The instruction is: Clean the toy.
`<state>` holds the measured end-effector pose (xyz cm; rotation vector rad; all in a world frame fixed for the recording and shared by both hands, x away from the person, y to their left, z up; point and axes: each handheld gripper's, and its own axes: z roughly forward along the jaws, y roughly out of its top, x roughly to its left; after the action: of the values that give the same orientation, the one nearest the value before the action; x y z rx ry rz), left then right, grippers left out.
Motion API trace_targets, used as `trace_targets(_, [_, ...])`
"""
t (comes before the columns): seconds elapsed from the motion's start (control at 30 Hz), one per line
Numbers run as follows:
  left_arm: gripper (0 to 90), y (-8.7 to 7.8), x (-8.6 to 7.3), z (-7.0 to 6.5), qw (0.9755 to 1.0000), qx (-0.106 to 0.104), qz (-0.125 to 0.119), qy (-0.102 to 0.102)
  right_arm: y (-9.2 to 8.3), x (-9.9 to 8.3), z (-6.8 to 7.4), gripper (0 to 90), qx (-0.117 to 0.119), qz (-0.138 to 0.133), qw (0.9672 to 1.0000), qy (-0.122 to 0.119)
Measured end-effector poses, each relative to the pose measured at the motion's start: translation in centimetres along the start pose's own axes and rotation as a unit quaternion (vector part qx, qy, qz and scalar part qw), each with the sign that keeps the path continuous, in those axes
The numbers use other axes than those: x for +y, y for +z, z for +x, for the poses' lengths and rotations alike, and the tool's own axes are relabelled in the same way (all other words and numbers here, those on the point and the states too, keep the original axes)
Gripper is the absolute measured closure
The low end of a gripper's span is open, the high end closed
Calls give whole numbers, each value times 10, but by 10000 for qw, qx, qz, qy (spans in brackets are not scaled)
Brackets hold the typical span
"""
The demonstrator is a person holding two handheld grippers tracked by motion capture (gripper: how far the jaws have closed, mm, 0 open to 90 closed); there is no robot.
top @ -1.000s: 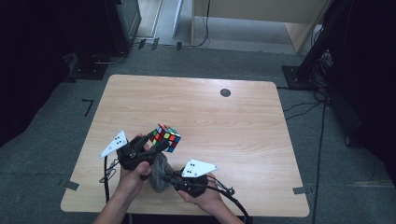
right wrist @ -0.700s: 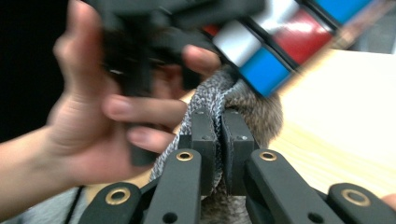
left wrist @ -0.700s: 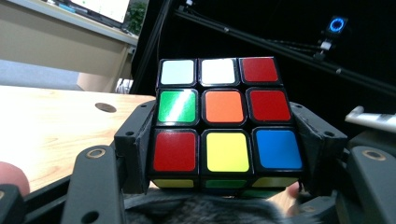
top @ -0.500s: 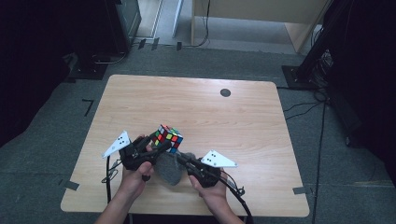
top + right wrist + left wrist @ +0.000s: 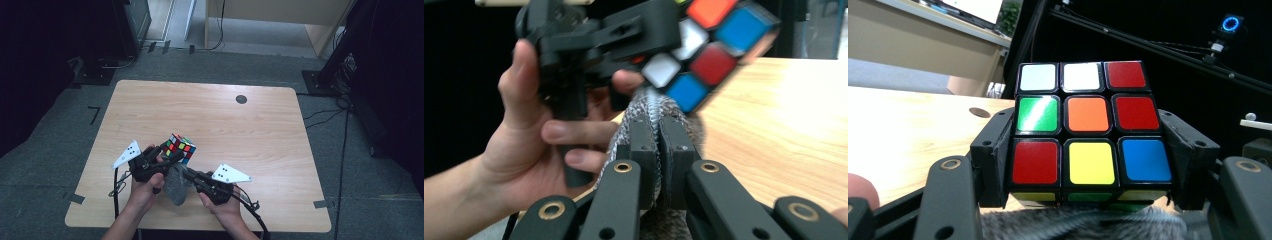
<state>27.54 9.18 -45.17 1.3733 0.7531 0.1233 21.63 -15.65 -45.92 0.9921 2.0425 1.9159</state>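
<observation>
A Rubik's cube with mixed colours hangs just above the wooden table, near its front left. My left gripper is shut on it, one jaw pressed against each side of the cube. Below and in front of the cube is a grey woolly cloth, bunched up against the cube's underside. My right gripper comes in from the right with its jaws closed on a fold of that cloth. In the right gripper view, the right gripper points at the cube and the hand that holds the left gripper.
A small black round mark lies at the table's far right. Bare wood stretches behind and to the right of the hands. Dark stands and cables ring the table on the grey floor.
The right hand has shifted a little to the right with the cloth. The left hand and the cube have stayed put.
</observation>
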Motion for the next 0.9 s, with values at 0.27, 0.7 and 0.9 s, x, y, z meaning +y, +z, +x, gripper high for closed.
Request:
trace_targets(0.27, [338, -7, 4, 8, 9997, 210, -104, -87, -9, 4, -13, 871, -307, -50, 9995, -65])
trace_targets(0.7, [339, -7, 4, 9, 9994, 346, 5, -93, -29, 8, -59, 798, -1658, -24, 9861, 101])
trace_targets(0.9, [339, -1, 1, 7, 9991, 379, 182, -102, -34, 17, -60, 476, -1464, -171, 9890, -141])
